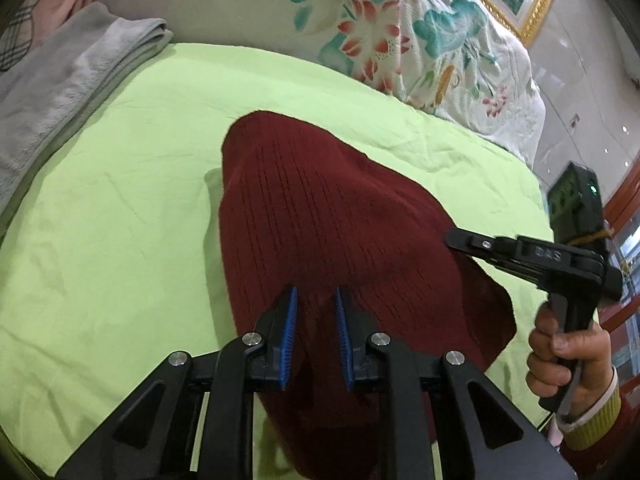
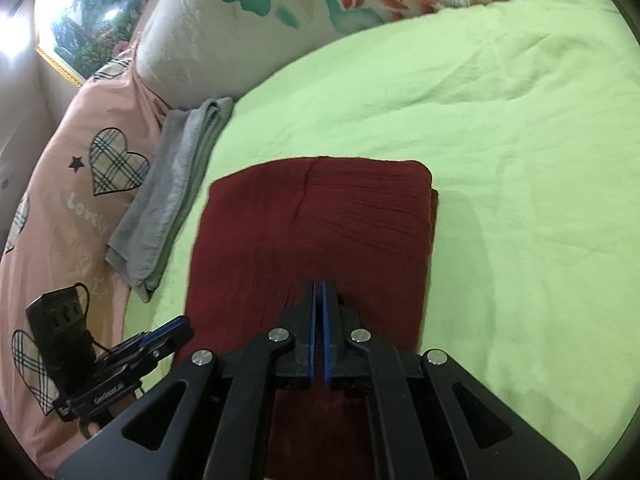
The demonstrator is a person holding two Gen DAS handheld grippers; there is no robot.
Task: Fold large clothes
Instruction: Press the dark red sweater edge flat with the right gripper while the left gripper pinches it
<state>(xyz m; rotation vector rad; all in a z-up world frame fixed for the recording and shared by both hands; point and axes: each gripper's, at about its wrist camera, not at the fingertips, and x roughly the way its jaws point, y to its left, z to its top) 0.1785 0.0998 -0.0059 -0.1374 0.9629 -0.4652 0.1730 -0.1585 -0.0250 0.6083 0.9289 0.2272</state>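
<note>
**Red knit lies folded on the bed, both grippers over it**

One dark red sweater [image 2: 312, 232] lies on the green bedsheet [image 2: 500, 120], already doubled into a thick, roughly rectangular pad. It sits straight ahead of and under both tools.

The left hand-held gripper [image 1: 316, 336] hangs just above the near part of the knit with its blue pads [image 1: 291, 320] spread apart, holding nothing. The right hand-held gripper [image 2: 319, 320] has its pads pressed together just above the red cloth. Whether a thin edge of knit is caught between them I cannot tell; from the left view its tip touches the sweater's right side.

The sweater looks soft, limp and fairly thick, with a ribbed weave. I would judge it light but bulky: it will sag from any single pinch, and the layers may slide over one another. The safest hold seems to be at the near corners or along a folded edge, one gripper on each side, taking all layers together.

Counted: one sweater, two grippers, one folded grey towel [image 2: 172, 196] to the left of the sweater, one pink heart-print quilt [image 2: 72, 208] beyond that, and one floral quilt [image 1: 400, 40] at the far side.
</note>
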